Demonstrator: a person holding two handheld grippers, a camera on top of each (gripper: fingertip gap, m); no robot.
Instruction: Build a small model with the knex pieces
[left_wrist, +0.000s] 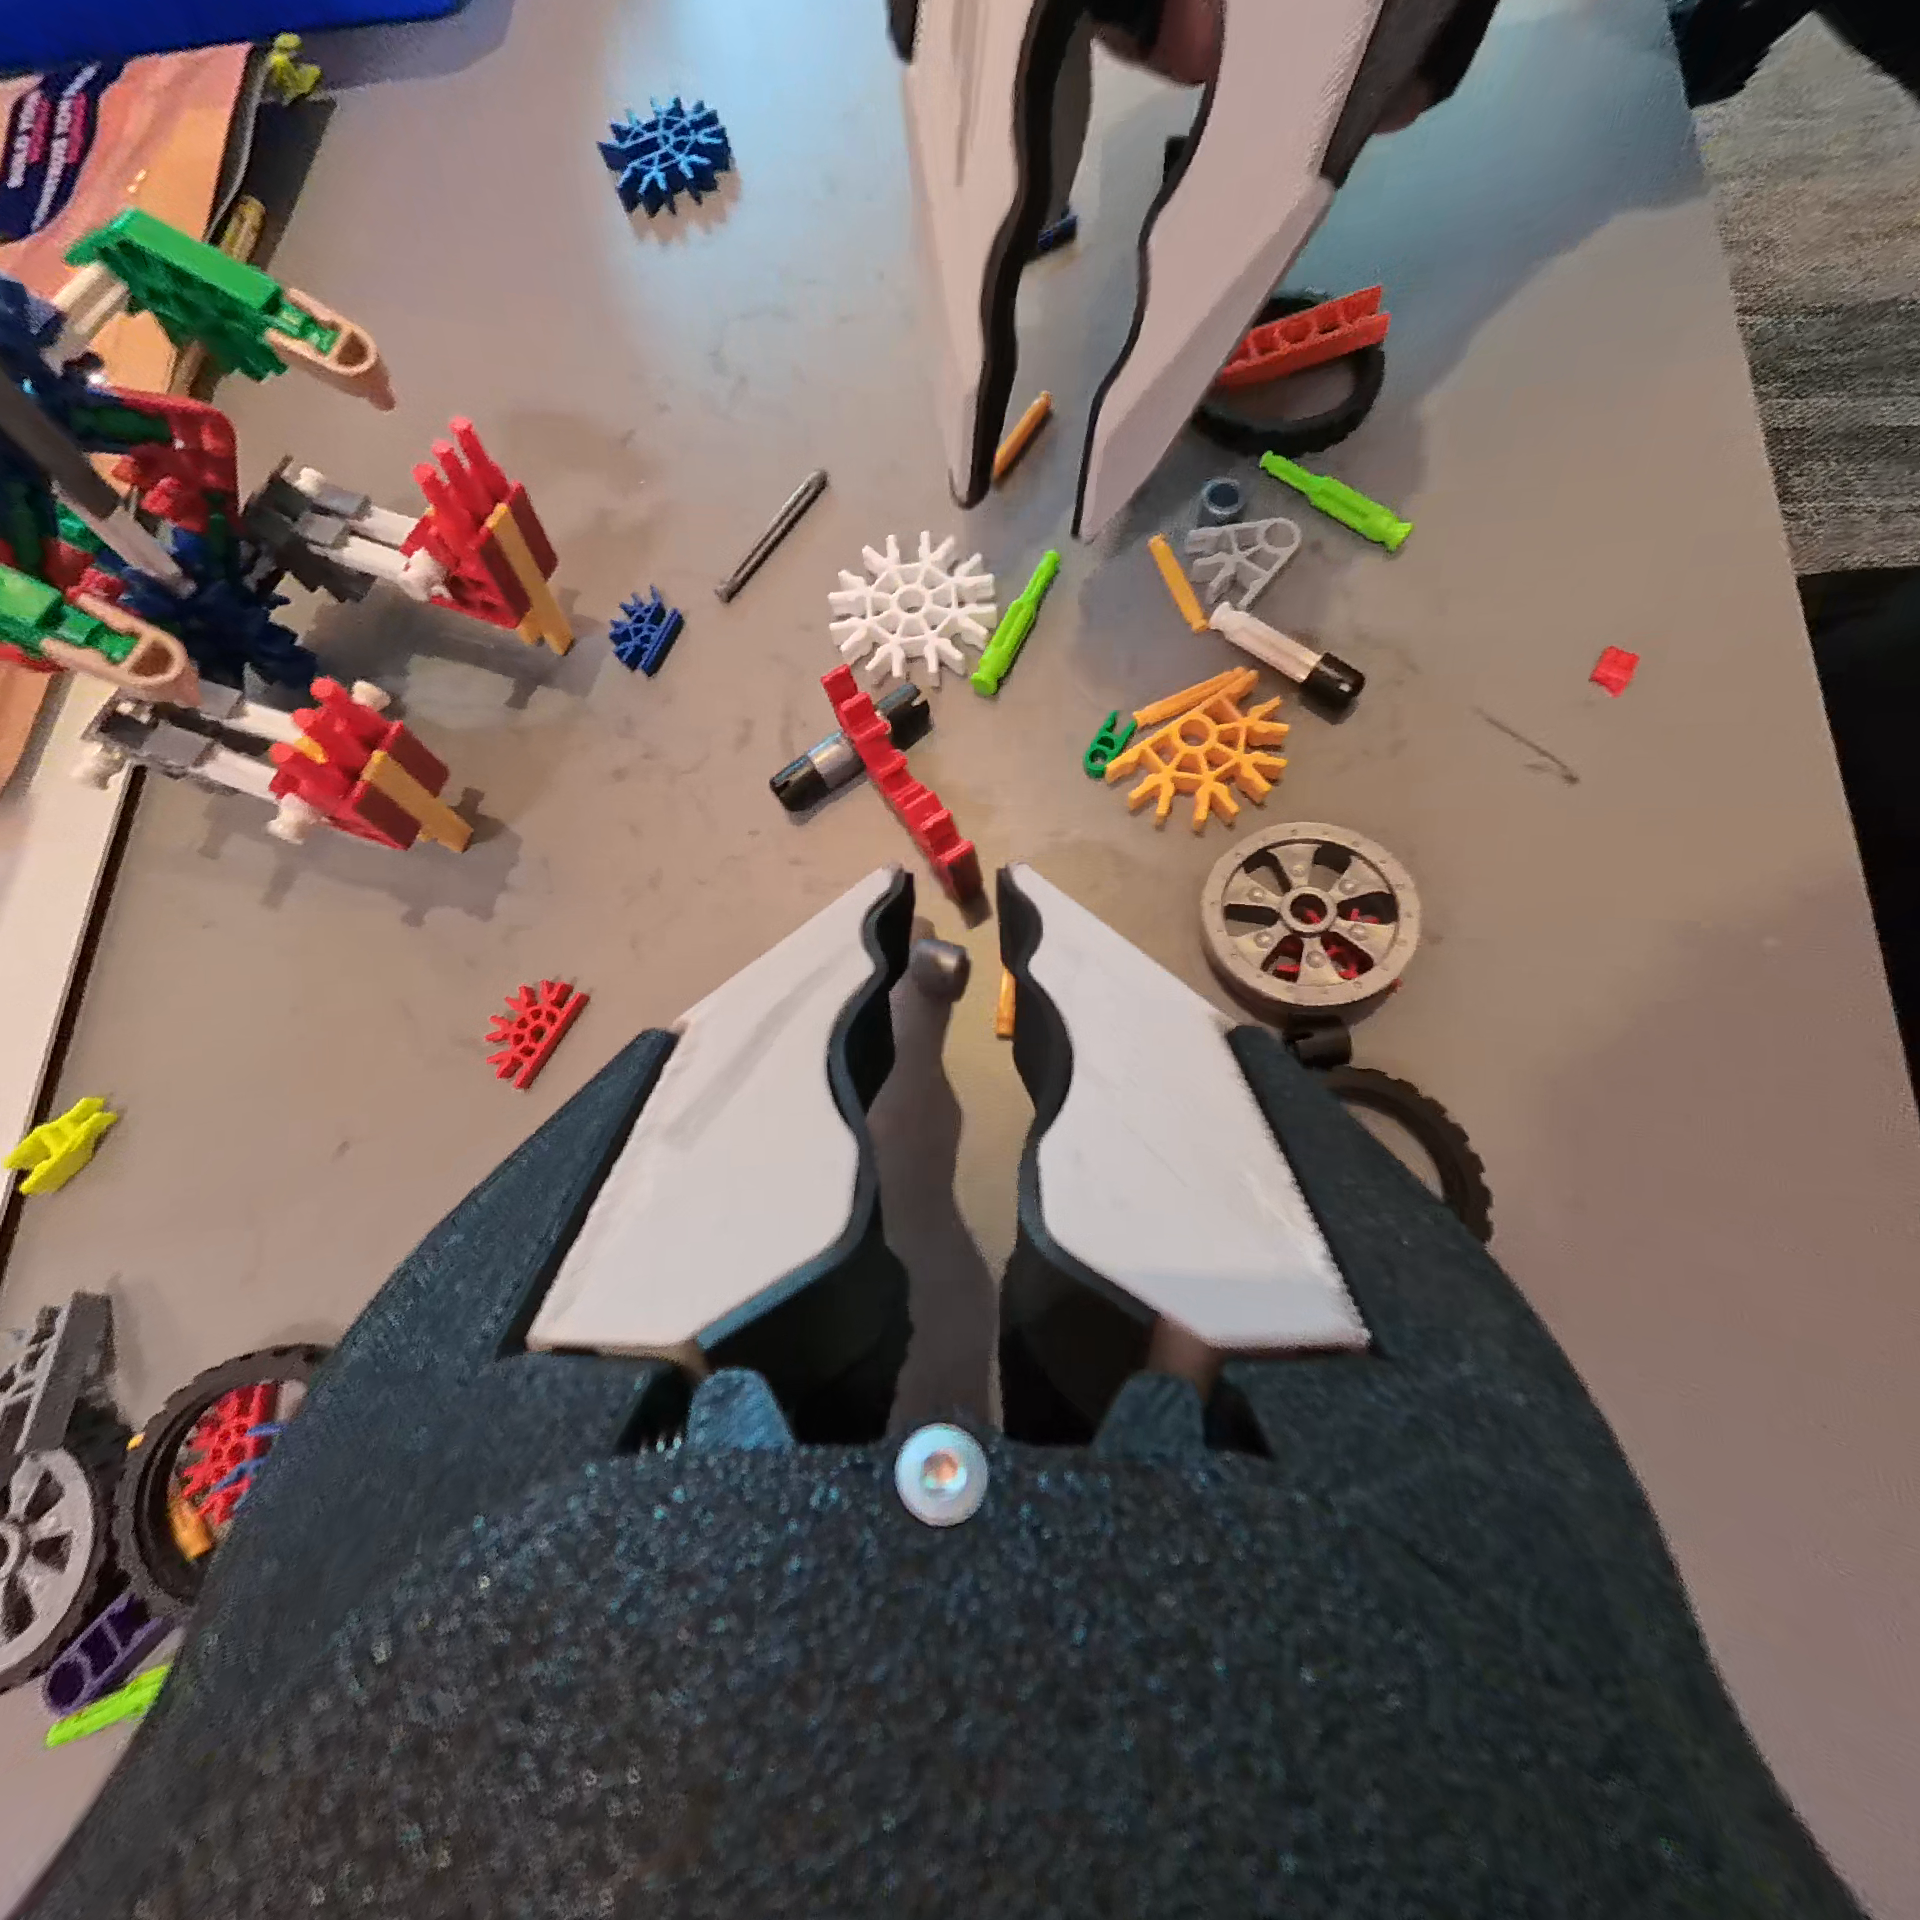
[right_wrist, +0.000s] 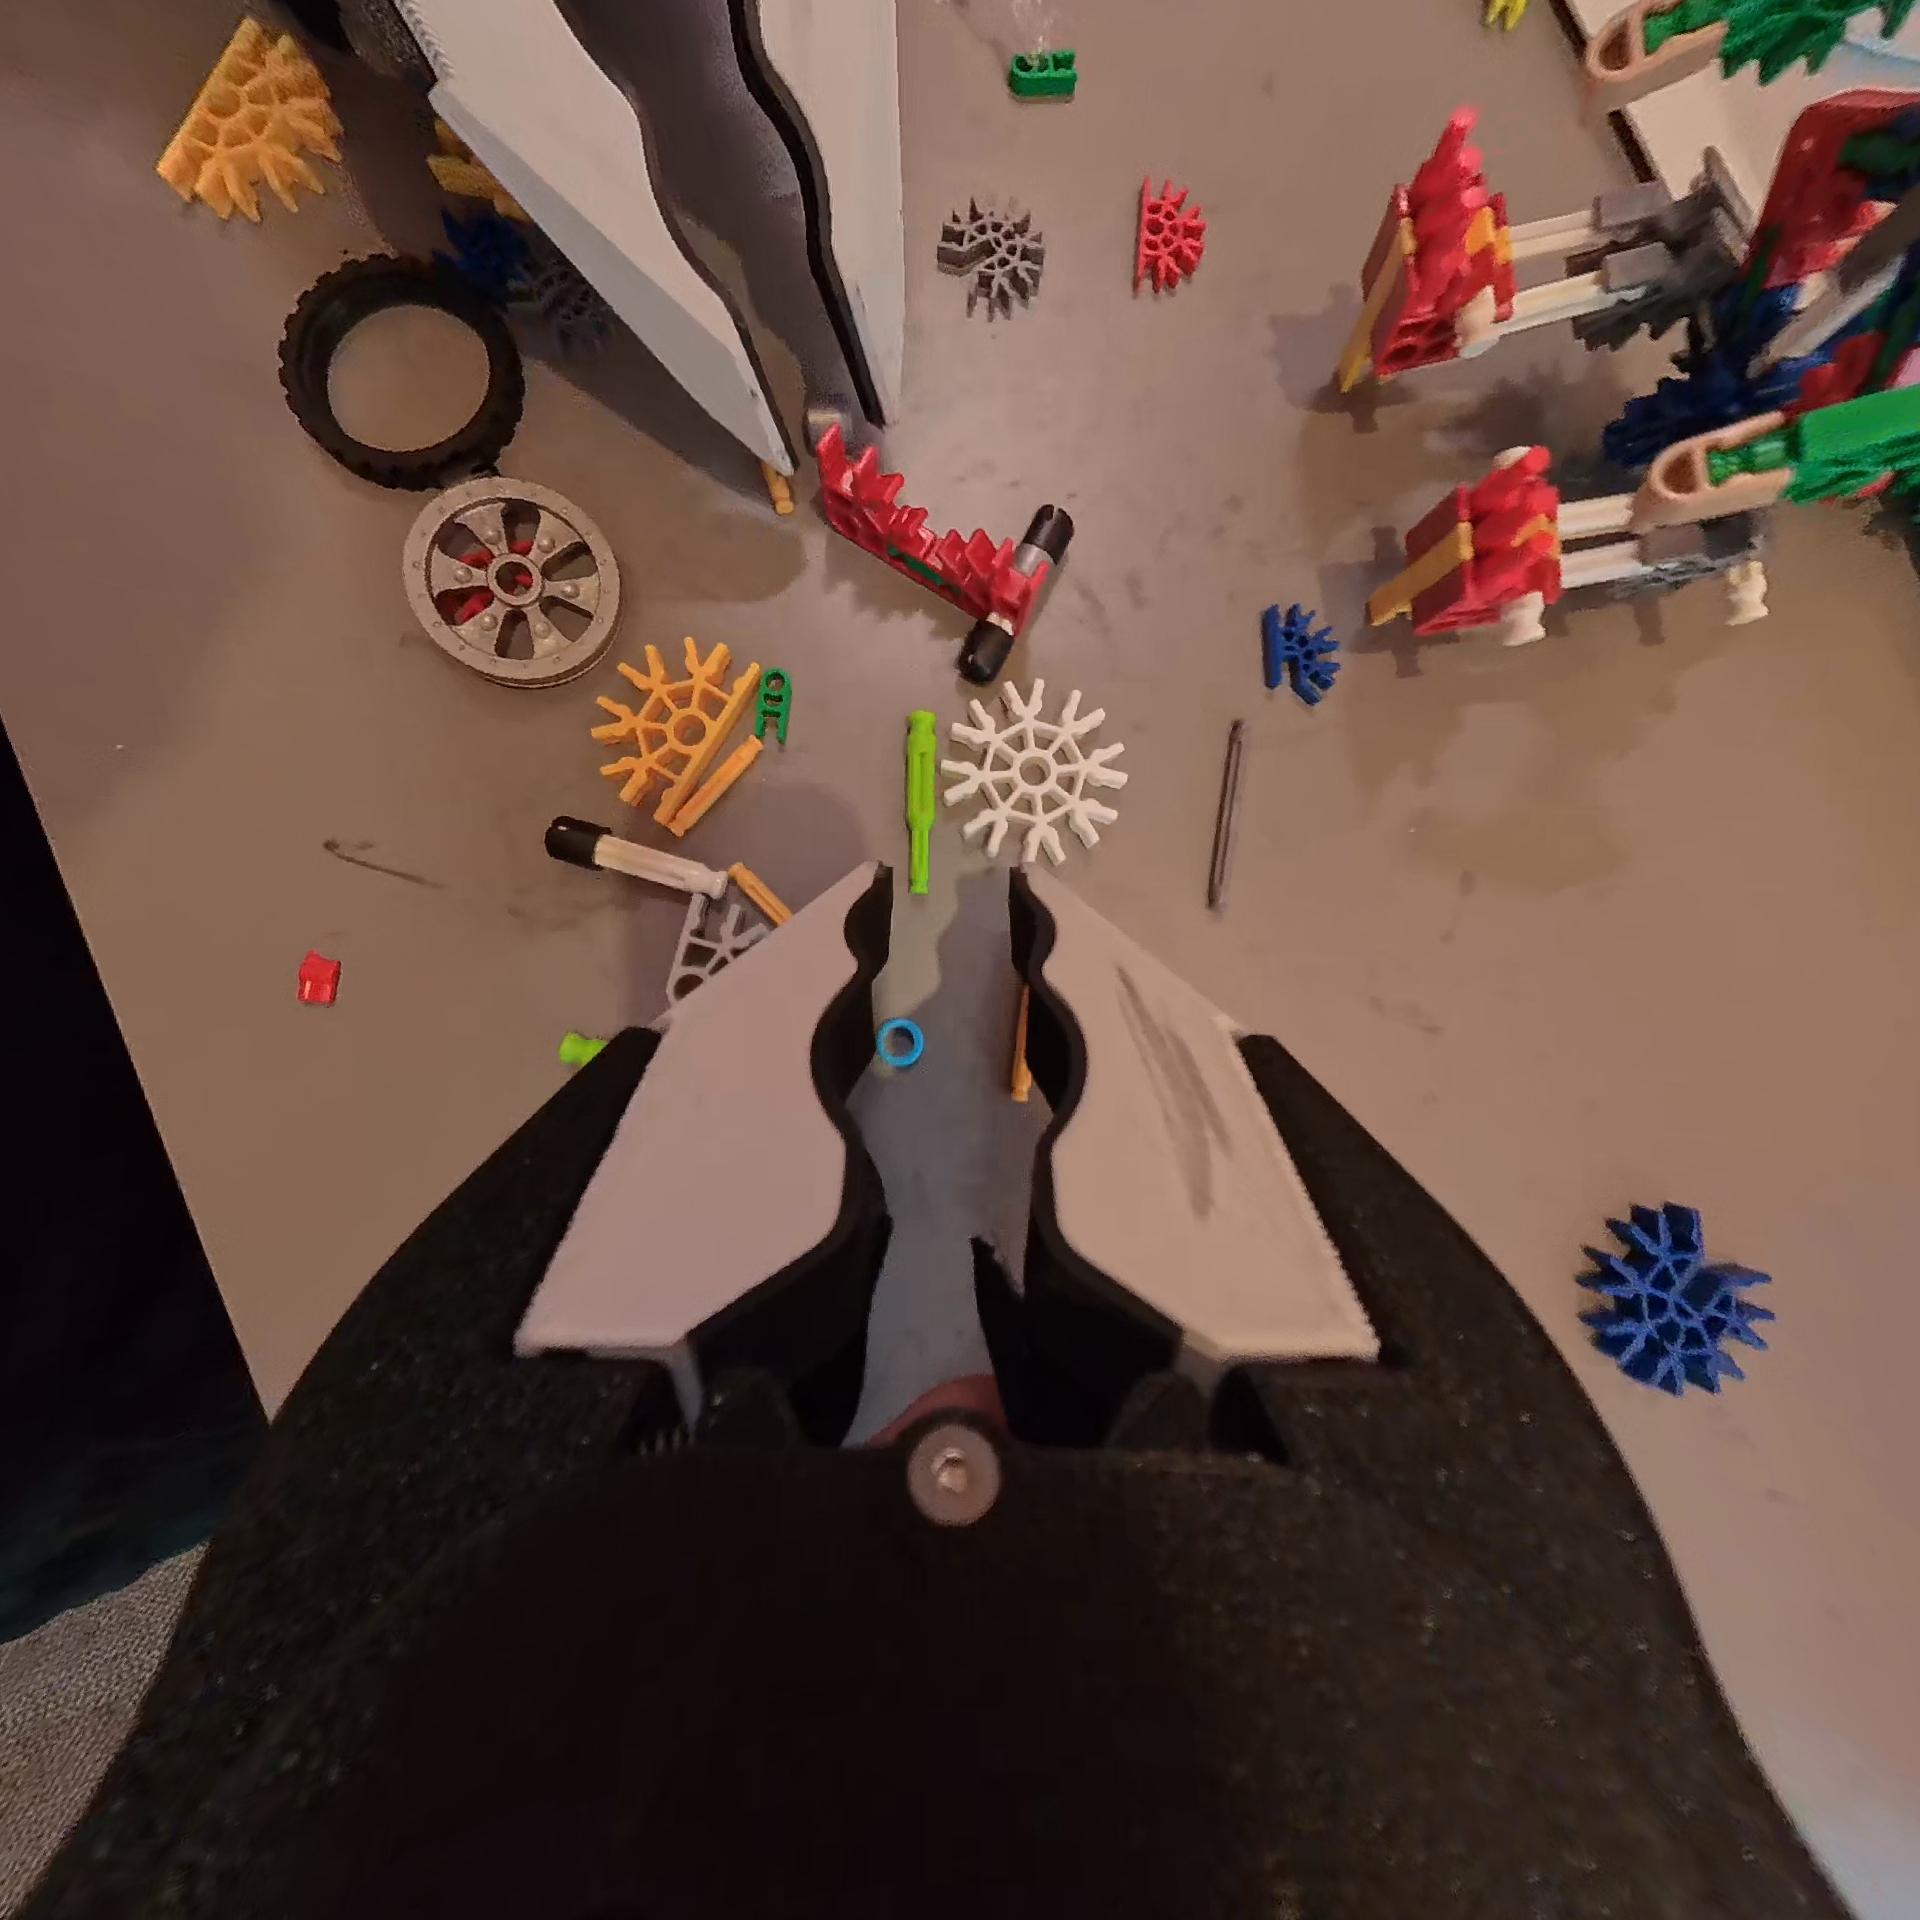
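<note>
My left gripper (left_wrist: 953, 883) is narrowly open, low over the grey table. A small grey stub (left_wrist: 940, 966) and a short orange rod (left_wrist: 1005, 1003) lie in its gap. The end of a red toothed strip (left_wrist: 899, 779) sits just ahead of its tips, across a black and silver rod (left_wrist: 847, 753). My right gripper (right_wrist: 948, 878) is open. A blue ring (right_wrist: 900, 1042) and an orange rod (right_wrist: 1021, 1044) lie between its fingers, and a lime rod (right_wrist: 920, 800) and white snowflake connector (right_wrist: 1034, 774) lie just ahead. The two grippers face each other, with the right one (left_wrist: 1029, 514) and the left one (right_wrist: 828, 436) showing in each other's views.
Loose pieces lie about: a yellow connector (left_wrist: 1200, 758), a grey wheel hub (left_wrist: 1309, 914), a black tyre (right_wrist: 400, 374), a blue connector (right_wrist: 1673, 1299). A built red, green and blue model (left_wrist: 364, 582) stands to the left. The table edge (left_wrist: 1756, 416) runs along the right. Tip to tip, the grippers are about 9 cm apart. It is some 6 cm from my left tips to the grey wheel hub (left_wrist: 1309, 914). Look for it in the right wrist view (right_wrist: 513, 577) too.
</note>
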